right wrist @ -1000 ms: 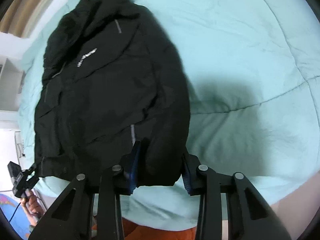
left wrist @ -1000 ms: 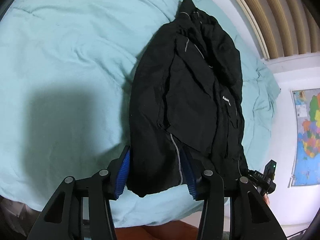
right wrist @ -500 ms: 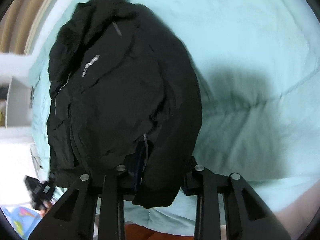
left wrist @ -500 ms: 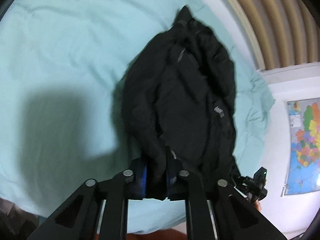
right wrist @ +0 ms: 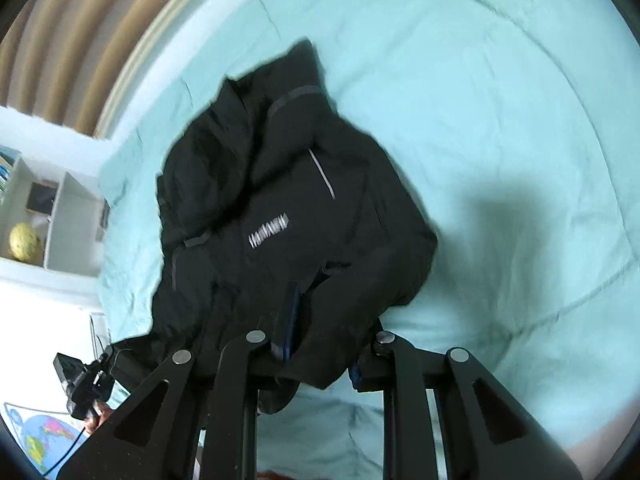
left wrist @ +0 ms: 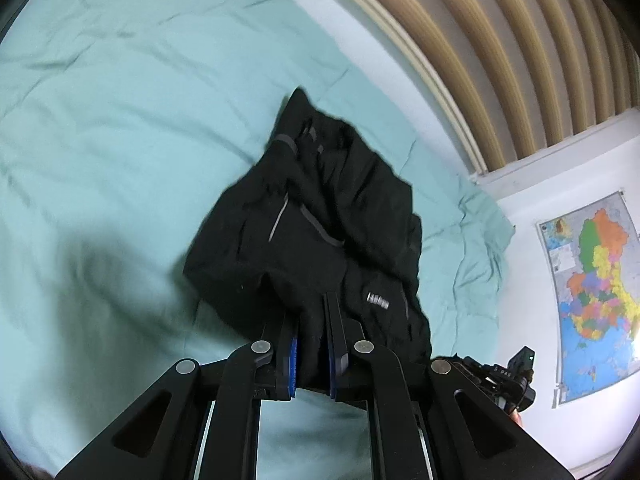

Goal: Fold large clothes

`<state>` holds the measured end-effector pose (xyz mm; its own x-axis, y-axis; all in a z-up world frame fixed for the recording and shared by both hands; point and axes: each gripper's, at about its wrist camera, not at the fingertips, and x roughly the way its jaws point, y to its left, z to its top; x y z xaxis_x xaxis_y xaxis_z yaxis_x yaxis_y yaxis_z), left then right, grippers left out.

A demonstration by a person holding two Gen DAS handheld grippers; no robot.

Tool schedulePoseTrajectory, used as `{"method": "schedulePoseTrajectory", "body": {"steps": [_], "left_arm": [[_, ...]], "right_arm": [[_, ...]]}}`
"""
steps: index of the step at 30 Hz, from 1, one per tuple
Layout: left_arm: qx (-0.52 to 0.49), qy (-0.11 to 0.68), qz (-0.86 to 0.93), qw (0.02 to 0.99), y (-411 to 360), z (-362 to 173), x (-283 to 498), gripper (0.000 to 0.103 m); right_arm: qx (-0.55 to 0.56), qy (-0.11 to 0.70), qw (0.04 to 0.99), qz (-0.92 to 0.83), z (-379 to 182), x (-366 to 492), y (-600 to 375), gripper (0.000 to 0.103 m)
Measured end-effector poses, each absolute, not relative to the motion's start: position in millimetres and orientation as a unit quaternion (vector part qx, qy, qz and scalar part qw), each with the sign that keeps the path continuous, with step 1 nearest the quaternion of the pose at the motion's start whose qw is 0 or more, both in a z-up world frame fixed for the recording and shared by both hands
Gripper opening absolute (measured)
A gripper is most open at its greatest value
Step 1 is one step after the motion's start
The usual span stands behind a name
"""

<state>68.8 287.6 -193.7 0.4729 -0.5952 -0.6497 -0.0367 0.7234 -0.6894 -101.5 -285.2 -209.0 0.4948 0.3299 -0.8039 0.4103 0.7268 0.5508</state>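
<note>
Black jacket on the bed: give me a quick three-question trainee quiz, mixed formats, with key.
1. True or false: the left gripper is shut on the black jacket.
2. Multiple choice: the jacket lies on A) a wooden floor, B) a light teal duvet, C) a metal desk.
3. Fill in: on the wall past the bed's corner hangs a coloured ____.

Key: 1 true; 2 B; 3 map. Note: the right gripper has jacket fabric bunched between its fingers too, hiding one finger.
</note>
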Motion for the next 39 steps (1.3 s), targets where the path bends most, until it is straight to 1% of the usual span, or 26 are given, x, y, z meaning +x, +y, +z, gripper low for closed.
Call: {"method": "schedulePoseTrajectory", "body": {"steps": [5, 8, 13, 16, 20, 21, 22, 24, 28, 30, 34, 38, 39], "left_arm": [[-0.336, 0.458, -0.182, 0.803, 284, -178, 113, 0.011], [-0.335, 0.438, -0.188, 0.812, 278, -165, 150, 0.011], [-0.304, 0.420, -0.185, 0.835, 258, -146, 233, 0.011], [-0.292, 0.417, -0.168, 0.844, 243, -148, 298, 0.011], [-0.285, 0.426, -0.138, 0.847, 223, -171, 373, 0.014], [-0.280, 0.434, -0.129, 0.846, 218, -182, 390, 0.016], [-0.271, 0.448, -0.115, 0.844, 211, -199, 411, 0.017], [-0.258, 0.476, -0.093, 0.835, 201, -229, 438, 0.017], [-0.212, 0.543, -0.067, 0.810, 176, -304, 474, 0.017], [-0.197, 0.545, -0.064, 0.813, 171, -321, 476, 0.017], [-0.206, 0.548, -0.076, 0.807, 175, -319, 477, 0.018], [-0.218, 0.552, -0.097, 0.799, 189, -299, 472, 0.019], [-0.216, 0.547, -0.105, 0.802, 194, -287, 469, 0.021]], "right_arm": [[0.365, 0.474, 0.801, -0.024, -185, -64, -298, 0.024], [0.351, 0.462, 0.814, -0.019, -169, -28, -304, 0.024], [0.314, 0.451, 0.835, -0.024, -147, 59, -312, 0.024], [0.303, 0.451, 0.839, -0.033, -145, 114, -320, 0.024], [0.291, 0.467, 0.833, -0.057, -168, 197, -330, 0.027], [0.287, 0.476, 0.829, -0.063, -180, 217, -331, 0.031], [0.286, 0.485, 0.824, -0.067, -190, 232, -333, 0.034], [0.289, 0.513, 0.805, -0.075, -227, 267, -333, 0.036], [0.289, 0.565, 0.768, -0.088, -297, 305, -330, 0.036], [0.289, 0.573, 0.761, -0.089, -317, 315, -328, 0.036], [0.281, 0.581, 0.759, -0.084, -326, 325, -328, 0.037], [0.278, 0.584, 0.760, -0.069, -309, 322, -332, 0.038], [0.274, 0.583, 0.762, -0.064, -301, 317, -334, 0.041]]}}
